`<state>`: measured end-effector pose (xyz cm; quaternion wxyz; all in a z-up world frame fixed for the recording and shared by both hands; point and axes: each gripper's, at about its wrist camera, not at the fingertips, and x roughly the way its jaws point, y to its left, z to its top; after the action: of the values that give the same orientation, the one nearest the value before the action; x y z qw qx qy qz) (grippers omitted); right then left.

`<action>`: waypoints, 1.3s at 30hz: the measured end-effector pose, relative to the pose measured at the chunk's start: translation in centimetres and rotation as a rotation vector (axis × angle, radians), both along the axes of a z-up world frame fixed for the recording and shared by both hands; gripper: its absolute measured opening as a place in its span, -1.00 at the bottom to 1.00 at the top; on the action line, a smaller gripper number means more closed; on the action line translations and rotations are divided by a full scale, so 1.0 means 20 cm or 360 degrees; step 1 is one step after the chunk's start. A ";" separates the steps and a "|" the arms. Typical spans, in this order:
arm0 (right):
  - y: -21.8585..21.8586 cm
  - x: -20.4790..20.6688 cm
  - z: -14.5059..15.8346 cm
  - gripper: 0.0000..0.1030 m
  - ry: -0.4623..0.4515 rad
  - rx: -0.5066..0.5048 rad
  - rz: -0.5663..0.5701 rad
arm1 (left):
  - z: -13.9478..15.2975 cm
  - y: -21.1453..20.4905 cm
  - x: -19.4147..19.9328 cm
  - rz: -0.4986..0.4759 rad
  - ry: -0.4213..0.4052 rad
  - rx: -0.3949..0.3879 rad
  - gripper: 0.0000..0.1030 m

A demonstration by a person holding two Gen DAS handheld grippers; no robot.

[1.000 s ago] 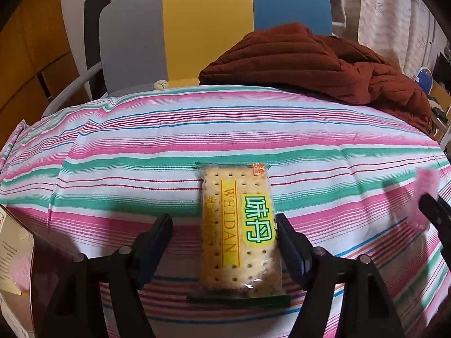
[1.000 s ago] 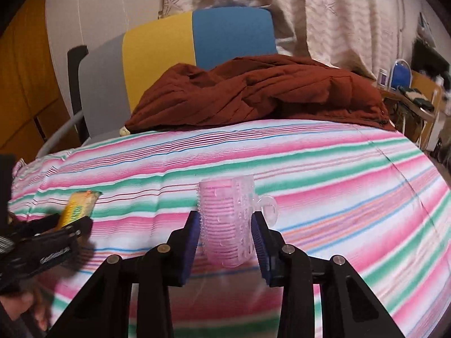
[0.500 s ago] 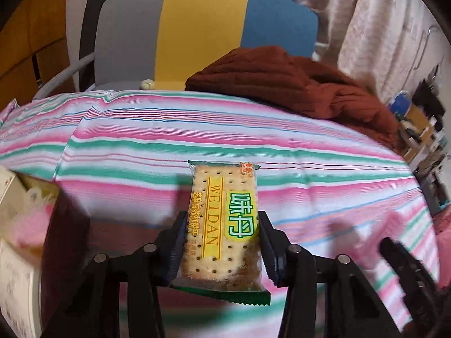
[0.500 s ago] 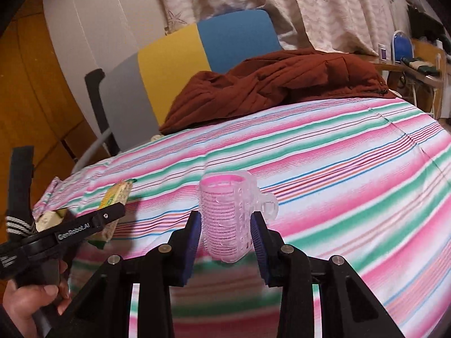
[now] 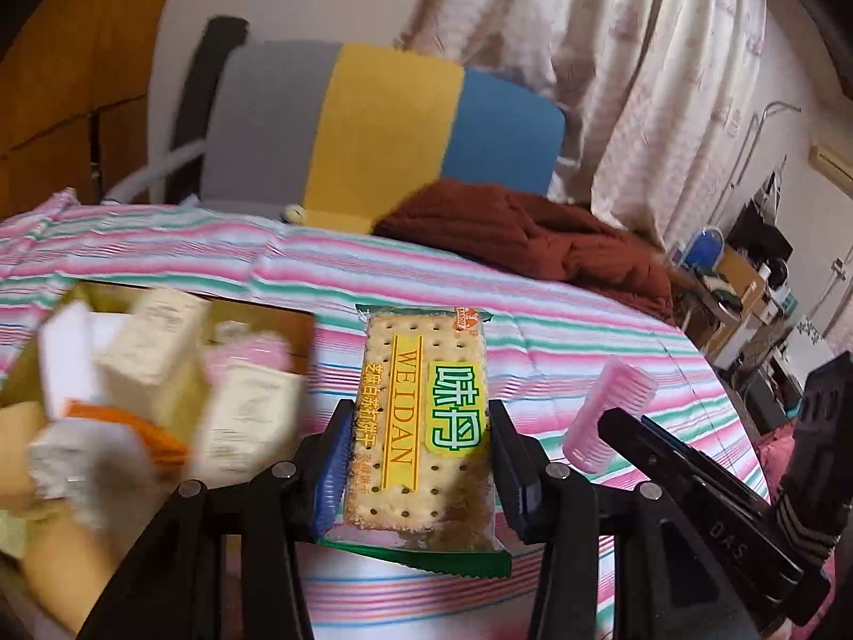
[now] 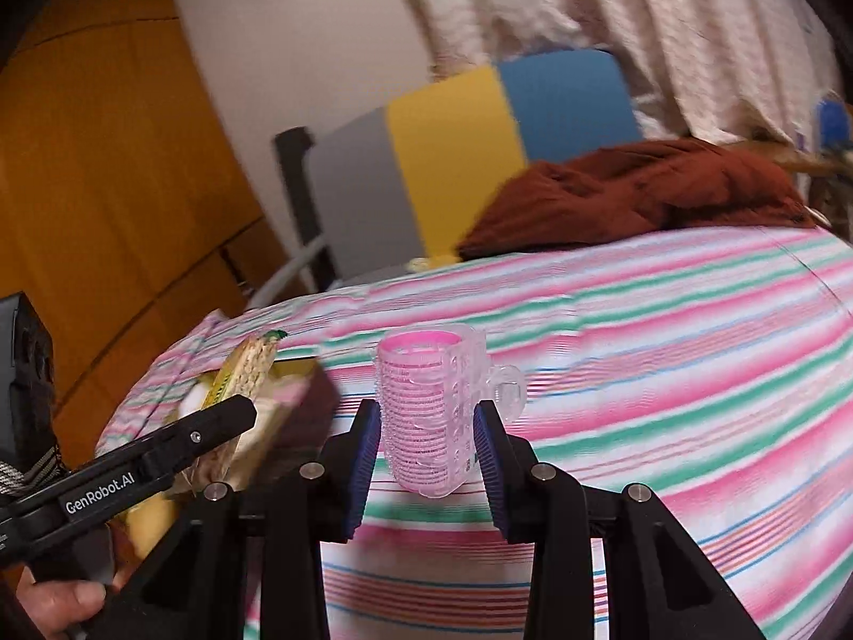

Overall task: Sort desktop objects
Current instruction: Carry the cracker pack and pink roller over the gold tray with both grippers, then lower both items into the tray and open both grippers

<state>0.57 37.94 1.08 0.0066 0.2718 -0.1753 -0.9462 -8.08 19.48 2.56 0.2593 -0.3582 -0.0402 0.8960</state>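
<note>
Cracker packet [image 5: 421, 426]: clamped in left gripper [image 5: 418, 458], above striped cloth [image 5: 586, 352]. Pink hair roller [image 6: 426, 416]: upright, clamped in right gripper [image 6: 426, 453]. Beside them, box [image 5: 256, 320] of blurred packages. Beyond, brown garment [image 6: 640, 186], chair [image 5: 384, 133].

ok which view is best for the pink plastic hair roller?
Right wrist view: the pink plastic hair roller sits centred and close in the right gripper, showing its ribs, open top and clear clip. The left wrist view shows only its upper part, small, at an angle, behind the right gripper's finger.
</note>
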 end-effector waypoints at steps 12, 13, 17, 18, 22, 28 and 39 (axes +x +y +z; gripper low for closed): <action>-0.60 -0.31 0.09 -0.29 0.0002 -0.0018 0.0380 | 0.06 -0.70 -0.11 0.0461 0.0095 0.0006 -0.06; -0.64 -0.35 0.08 -0.29 -0.0010 -0.0011 0.0393 | 0.04 -0.73 -0.14 0.0488 0.0094 -0.0029 -0.06; -0.76 -0.49 0.02 -0.26 -0.0087 0.0021 0.0420 | -0.06 -0.79 -0.28 0.0524 0.0000 -0.0106 -0.02; -0.78 -0.51 0.00 -0.23 -0.0106 0.0033 0.0410 | -0.08 -0.80 -0.30 0.0529 -0.0022 -0.0121 0.06; -0.78 -0.52 -0.04 0.26 -0.0124 0.0006 0.0348 | -0.12 -0.84 -0.31 0.0540 -0.0048 -0.0157 0.22; -0.77 -0.40 -0.01 0.31 -0.0063 0.0044 0.0291 | -0.09 -0.88 -0.21 0.0584 0.0037 -0.0167 0.23; -0.88 -0.13 0.07 0.58 0.0060 0.0237 0.0297 | -0.02 -0.92 0.02 0.0682 0.0053 -0.0247 0.23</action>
<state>-1.96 20.37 2.47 0.0777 0.2688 -0.0783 -0.9568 -7.65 1.02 2.07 0.0354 -0.3454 -0.0422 0.9368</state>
